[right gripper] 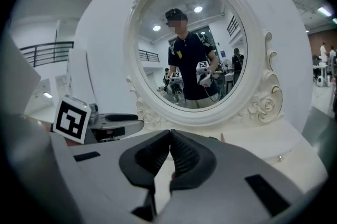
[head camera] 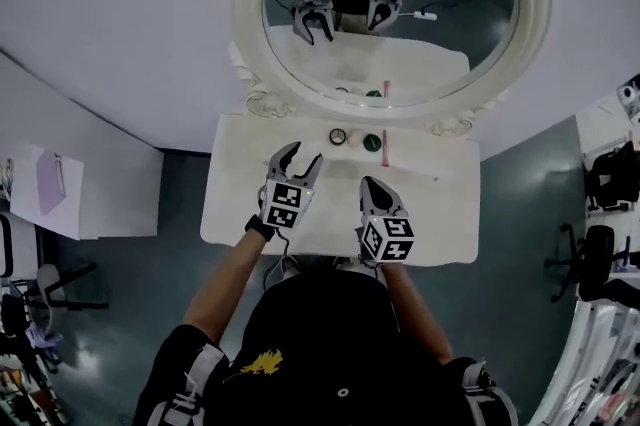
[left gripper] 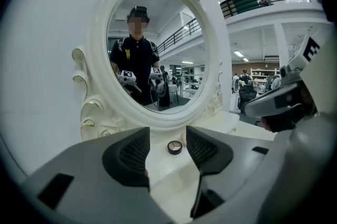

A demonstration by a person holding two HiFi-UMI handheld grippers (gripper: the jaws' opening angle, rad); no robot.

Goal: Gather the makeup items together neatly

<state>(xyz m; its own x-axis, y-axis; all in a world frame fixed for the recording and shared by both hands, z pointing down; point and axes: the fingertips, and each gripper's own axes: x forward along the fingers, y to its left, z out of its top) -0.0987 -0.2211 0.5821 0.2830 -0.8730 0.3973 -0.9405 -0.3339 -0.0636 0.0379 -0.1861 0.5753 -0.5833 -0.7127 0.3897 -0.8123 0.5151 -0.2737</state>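
A small round compact (head camera: 338,136) with a pale centre lies on the white vanity table (head camera: 240,214) just below the mirror. To its right are a round green item (head camera: 372,142) and a thin pink pencil (head camera: 385,146). My left gripper (head camera: 303,154) hovers open a little short of the compact, with nothing between its pads. In the left gripper view the compact (left gripper: 175,147) shows through the gap of the left gripper (left gripper: 168,132), farther off on the tabletop. My right gripper (head camera: 366,182) is shut and empty, nearer to me than the green item. In its own view the right gripper (right gripper: 170,133) shows its jaws pressed together.
A large oval mirror (head camera: 250,4) in an ornate white frame stands at the table's back edge, close behind the items. The table's front edge (head camera: 330,259) is by my body. A side table (head camera: 90,194) with a purple sheet stands at left; office chairs (head camera: 600,244) stand at right.
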